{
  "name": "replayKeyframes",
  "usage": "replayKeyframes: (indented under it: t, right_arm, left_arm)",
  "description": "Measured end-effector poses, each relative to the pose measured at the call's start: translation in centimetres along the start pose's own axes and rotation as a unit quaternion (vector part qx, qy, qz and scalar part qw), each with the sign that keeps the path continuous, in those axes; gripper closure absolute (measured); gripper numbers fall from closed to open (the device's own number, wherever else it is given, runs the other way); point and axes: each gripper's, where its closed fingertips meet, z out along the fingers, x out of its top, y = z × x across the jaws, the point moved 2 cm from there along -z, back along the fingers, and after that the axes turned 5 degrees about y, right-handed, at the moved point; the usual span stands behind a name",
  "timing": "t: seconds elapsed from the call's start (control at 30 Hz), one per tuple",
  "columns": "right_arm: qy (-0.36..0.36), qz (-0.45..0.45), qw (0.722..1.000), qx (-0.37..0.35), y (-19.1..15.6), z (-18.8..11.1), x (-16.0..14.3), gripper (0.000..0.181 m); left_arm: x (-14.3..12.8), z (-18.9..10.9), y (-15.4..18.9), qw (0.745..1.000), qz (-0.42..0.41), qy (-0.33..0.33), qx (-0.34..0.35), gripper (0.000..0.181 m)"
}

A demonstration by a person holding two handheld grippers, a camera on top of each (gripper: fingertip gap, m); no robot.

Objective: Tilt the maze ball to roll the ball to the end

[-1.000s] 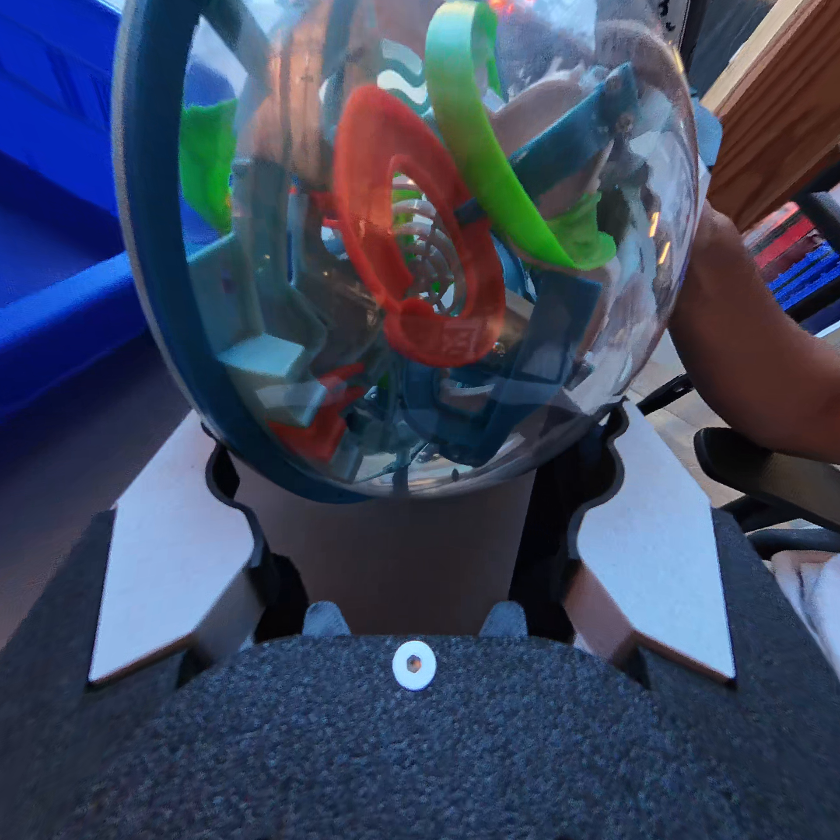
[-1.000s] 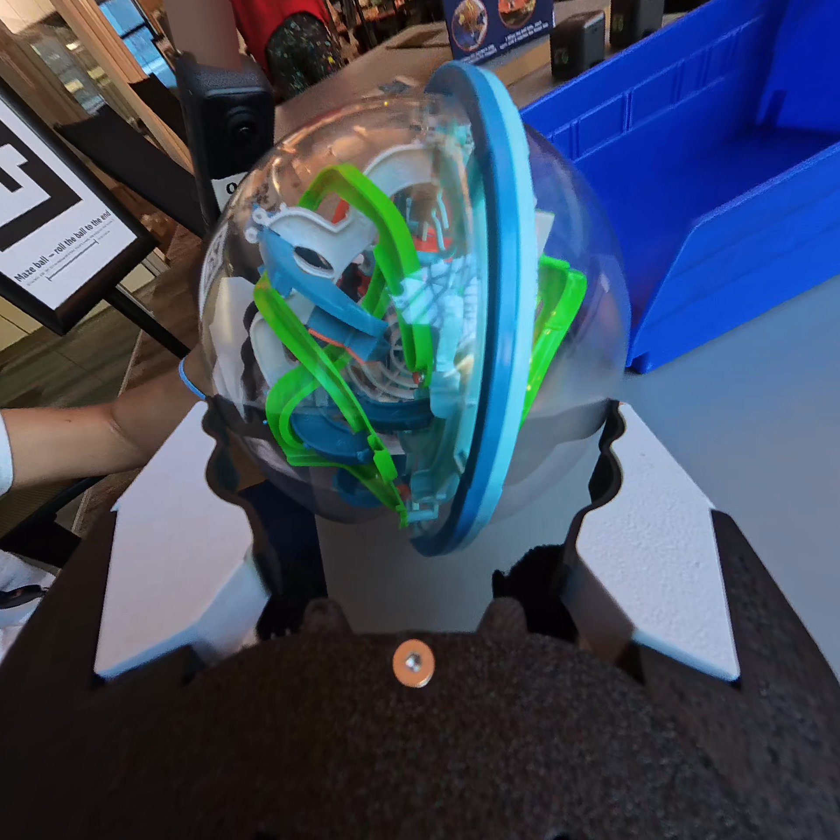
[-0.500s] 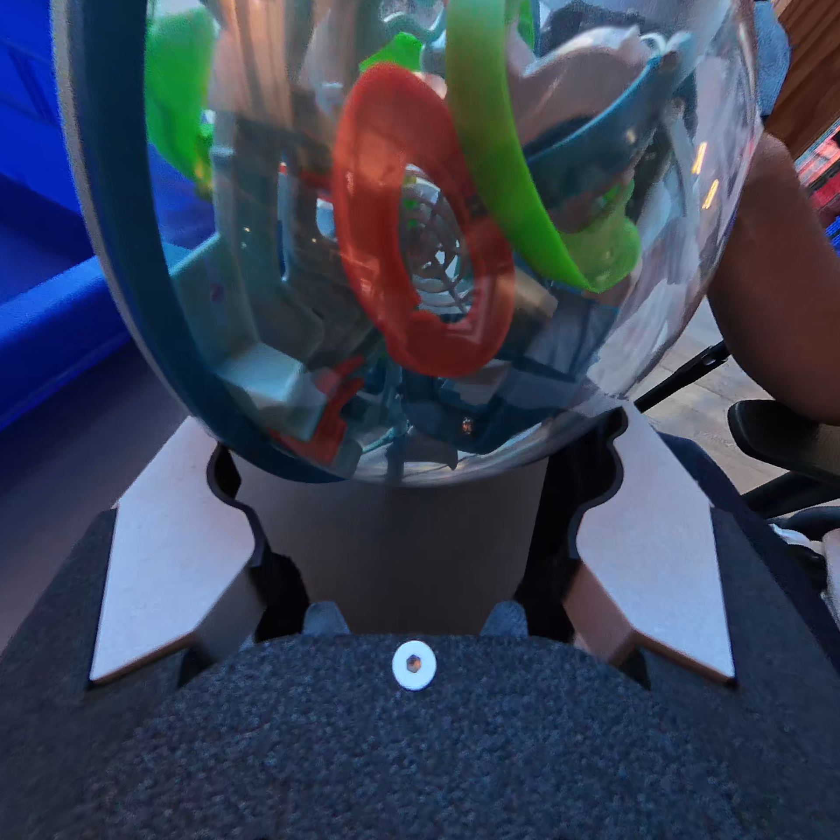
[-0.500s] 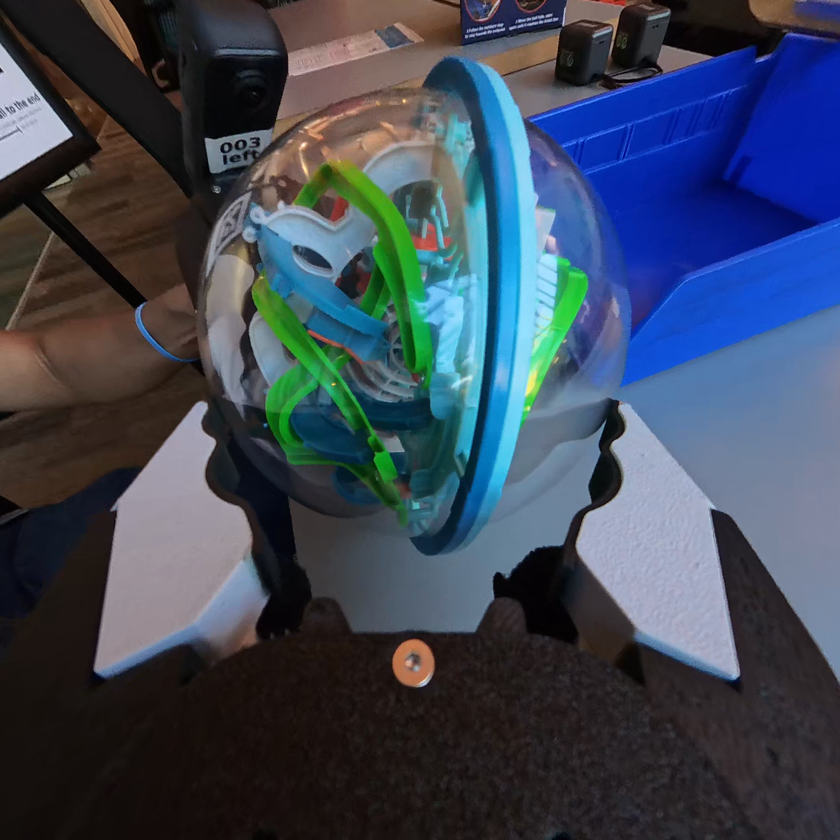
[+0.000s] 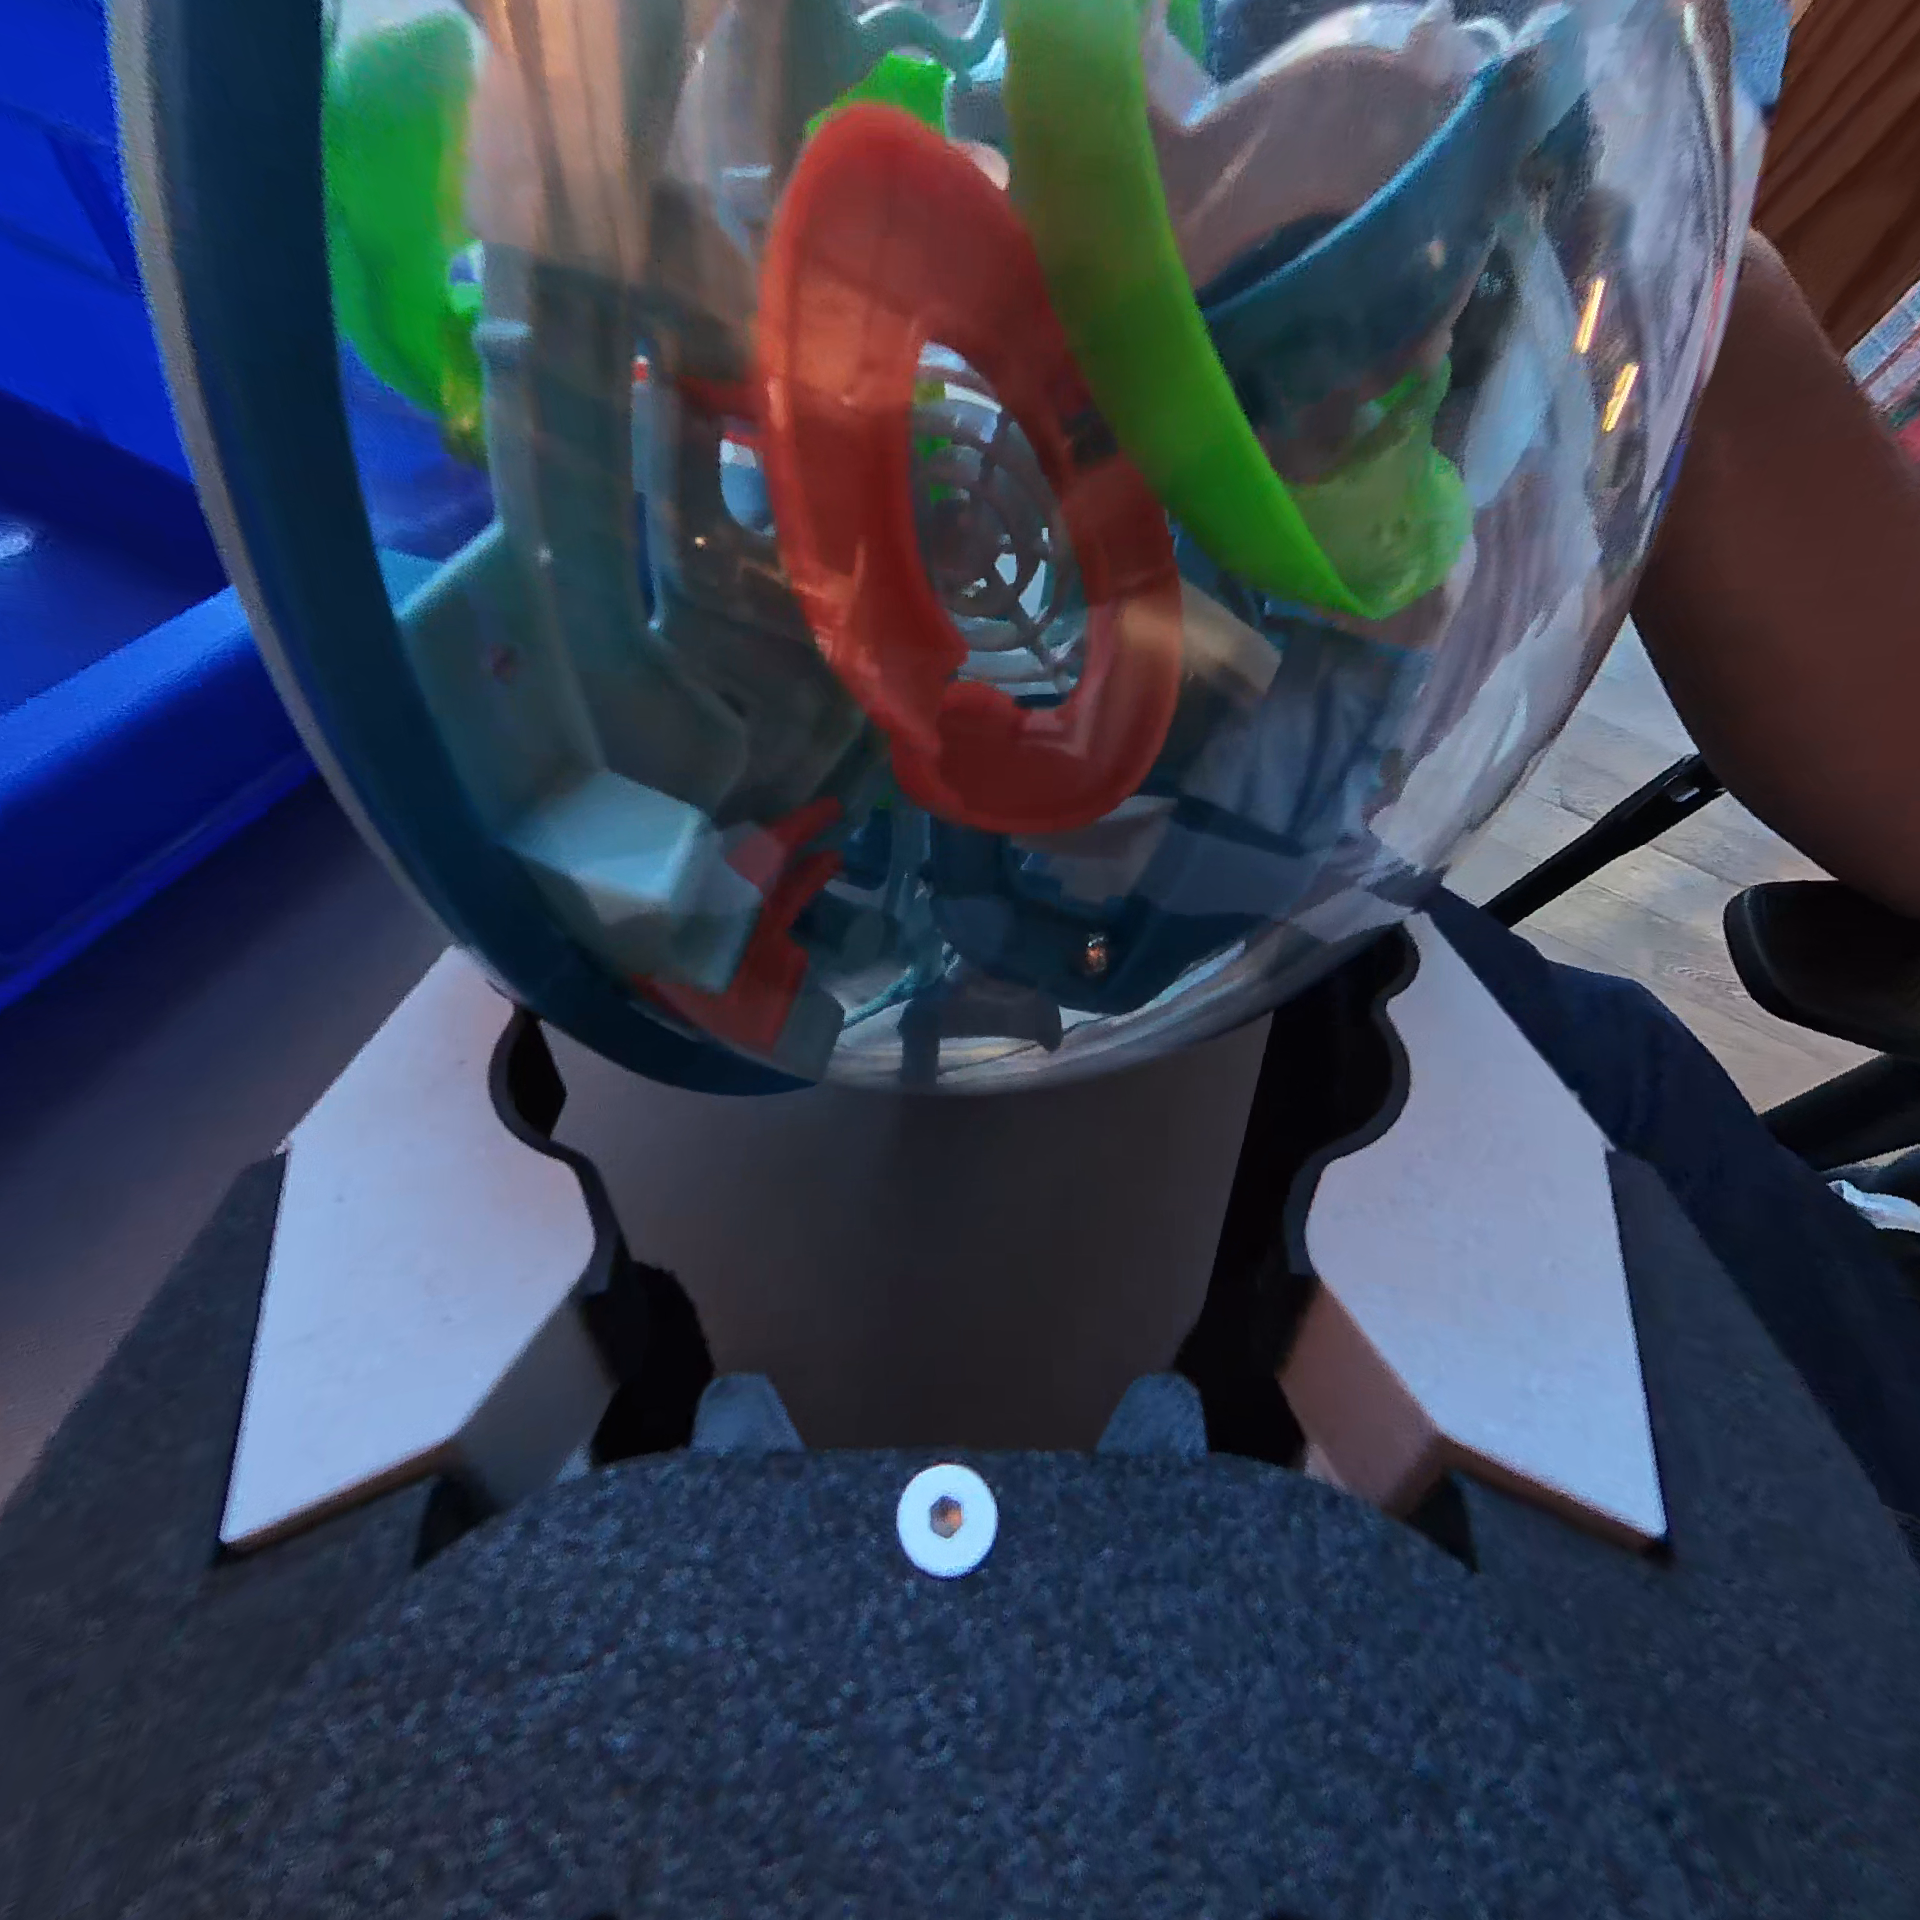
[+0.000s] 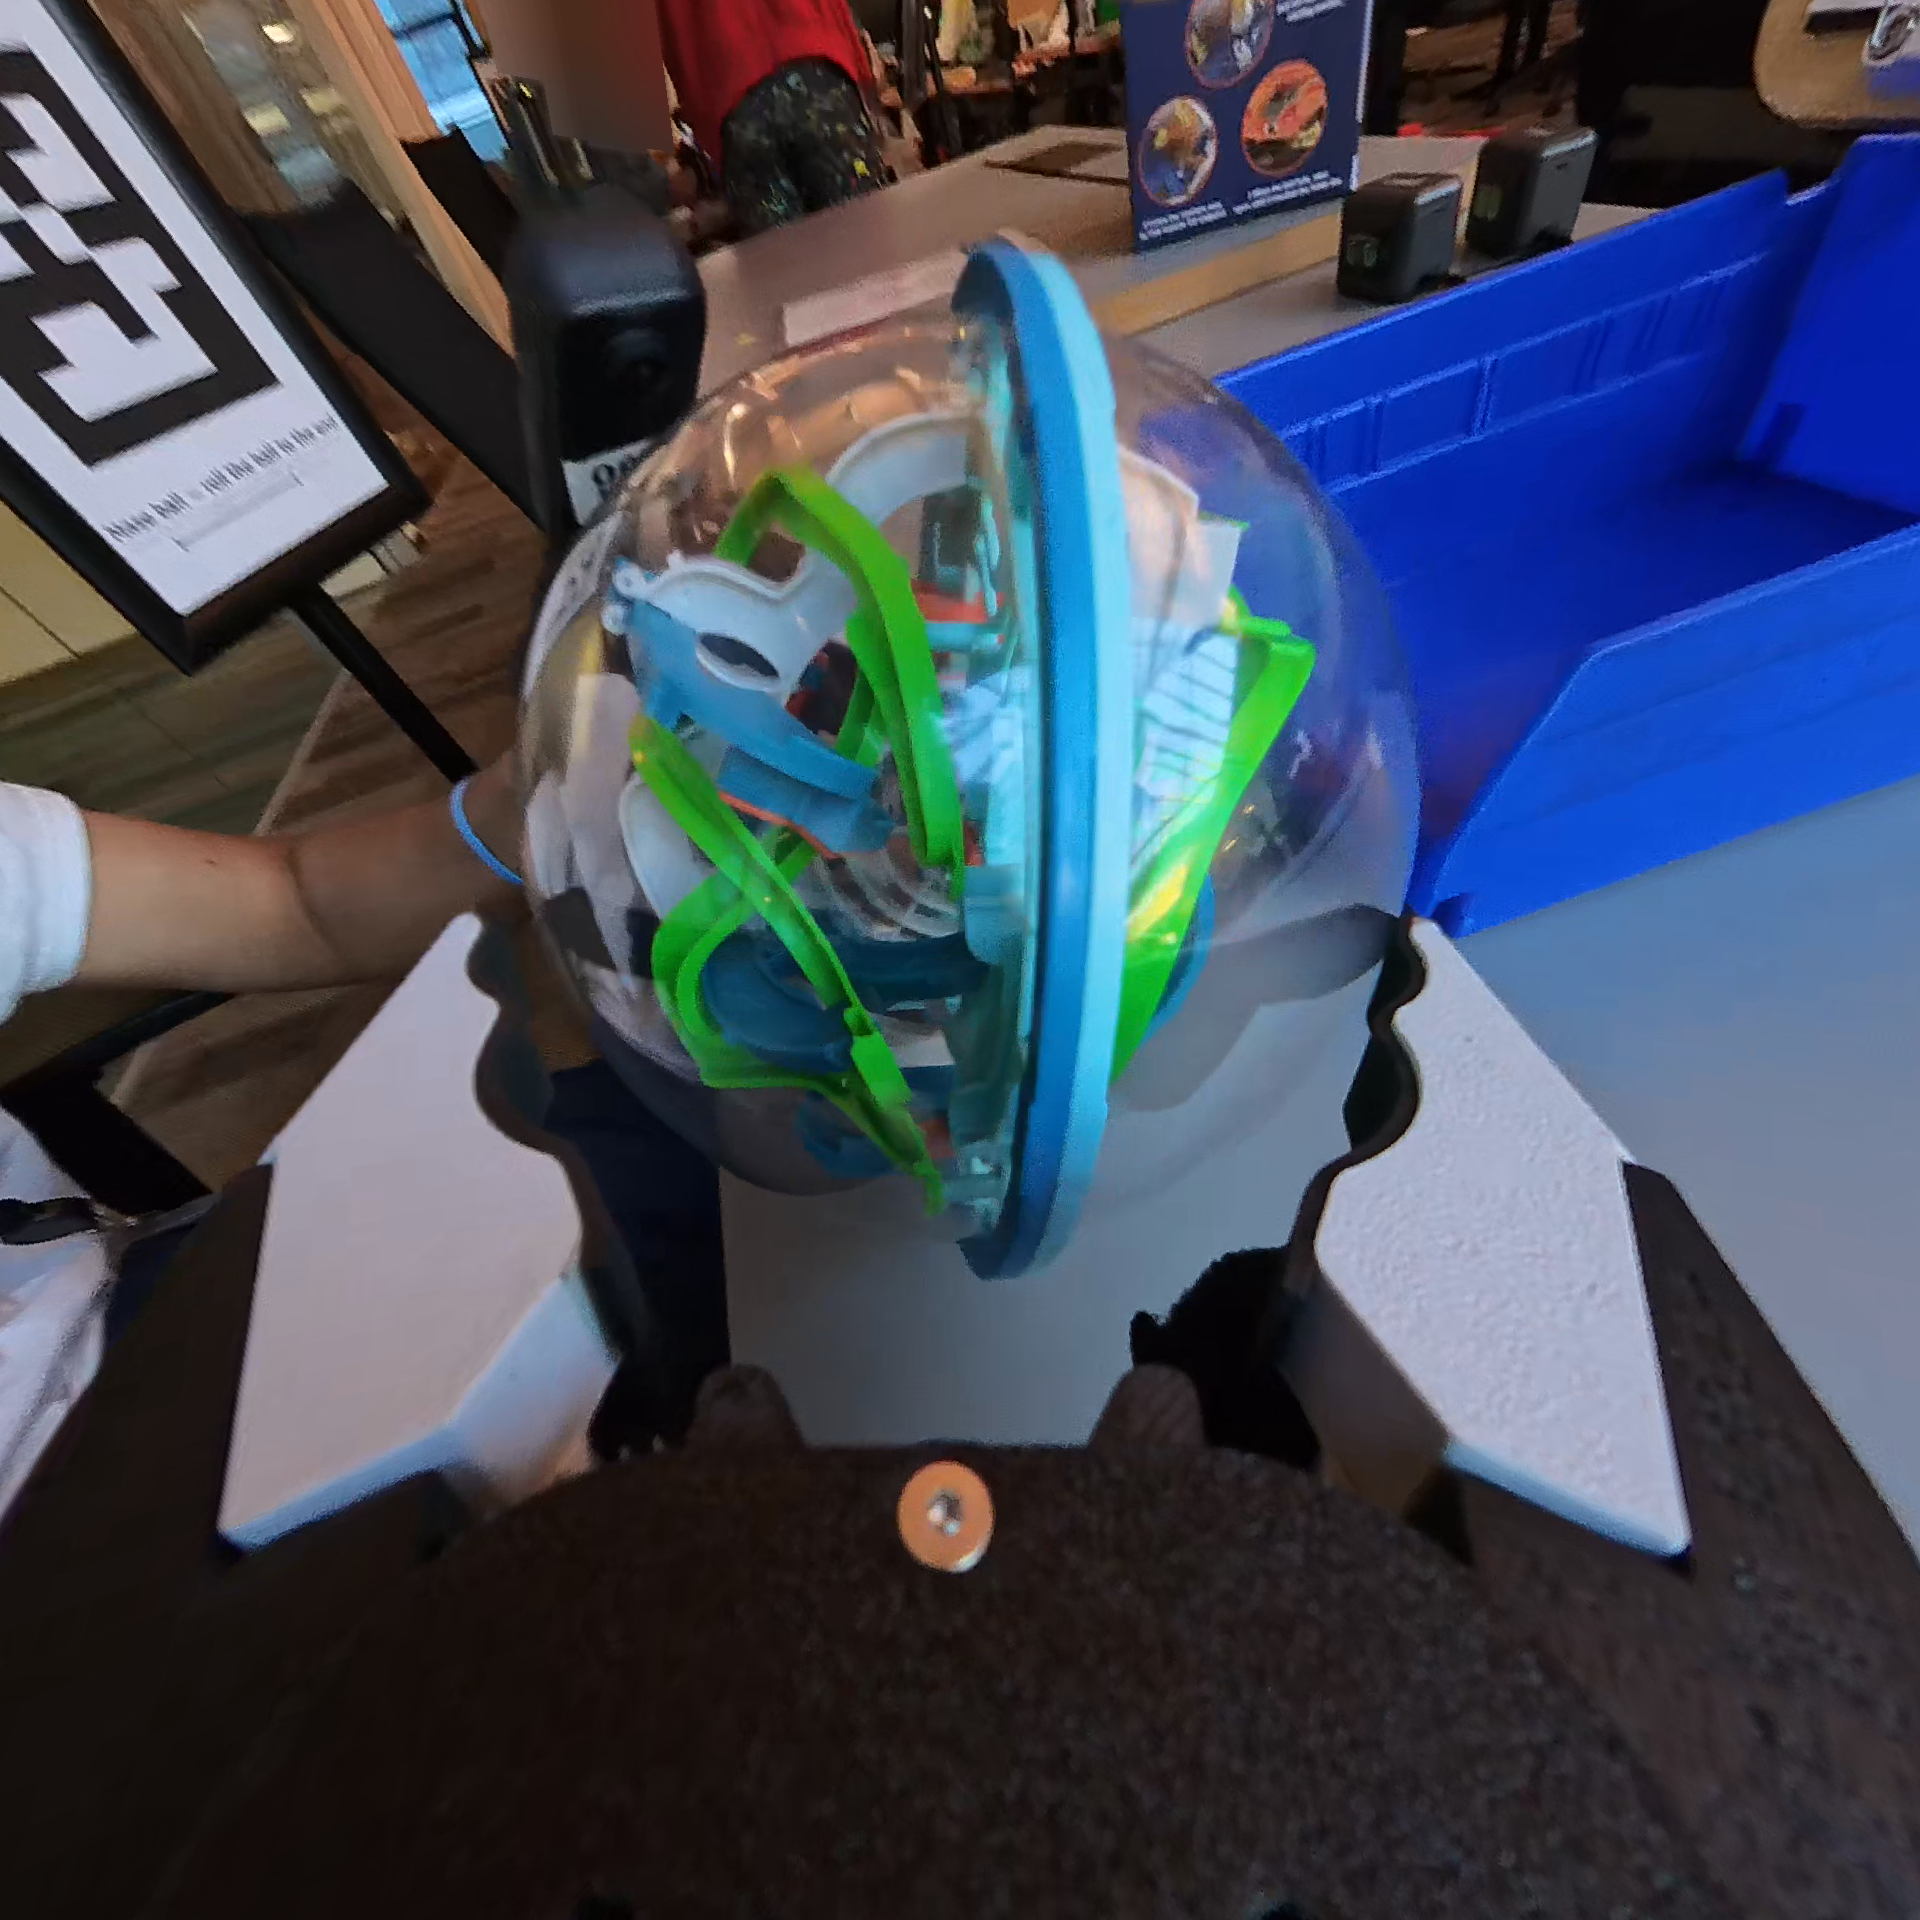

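Gripping the maze ball (image 6: 966,790) from opposite sides above the table (image 6: 1662,1039), both grippers' jaws are clamping it; its blue rim (image 6: 1070,727) is standing nearly upright, tilted slightly.

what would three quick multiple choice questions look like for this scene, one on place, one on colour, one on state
1. Where is the blue bin relative to the maze ball in the right wrist view?
A. right of it
B. under it
C. left of it

2. What colour is the large ring track facing the left wrist camera?
A. yellow
B. red-orange
C. purple

3. How is the maze ball held?
A. lying in the bin
B. resting alone on the table
C. between the fingers of the right tool and the left tool

Answers: 1 A, the bin fills the upper right. 2 B, the ring is red-orange behind the clear shell. 3 C, each tool's fingers flank the sphere's lower sides.
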Motion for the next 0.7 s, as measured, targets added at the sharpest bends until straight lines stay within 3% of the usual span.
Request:
replayKeyframes:
  t: [0.23,0.33,0.43,0.57,0.7]
  right_arm:
    - [0.069,0.103,0.992,0.001,0.2,-1.0,3.3,0.027]
    - [0.05,0.141,0.988,-0.041,1.1,-0.7,3.4,0.028]
    - [0.007,0.105,0.991,-0.084,1.8,-0.2,2.1,0.028]
    - [0.014,0.095,0.991,-0.088,1.5,-0.4,1.9,0.027]
    - [0.031,0.084,0.993,-0.08,1.3,-0.7,1.7,0.027]
  left_arm:
    - [-0.3,0.1,-0.2,0.999,0.029,-0.009,0.026,0.039]
    - [-0.4,0.3,0.2,0.998,0.053,-0.013,0.035,0.04]
    - [0.0,0.5,0.7,0.998,0.057,-0.002,0.03,0.037]
    - [0.5,0.5,1.0,0.999,0.042,0.011,0.015,0.034]
    - [0.9,0.1,1.4,0.998,-0.023,0.027,-0.054,0.034]
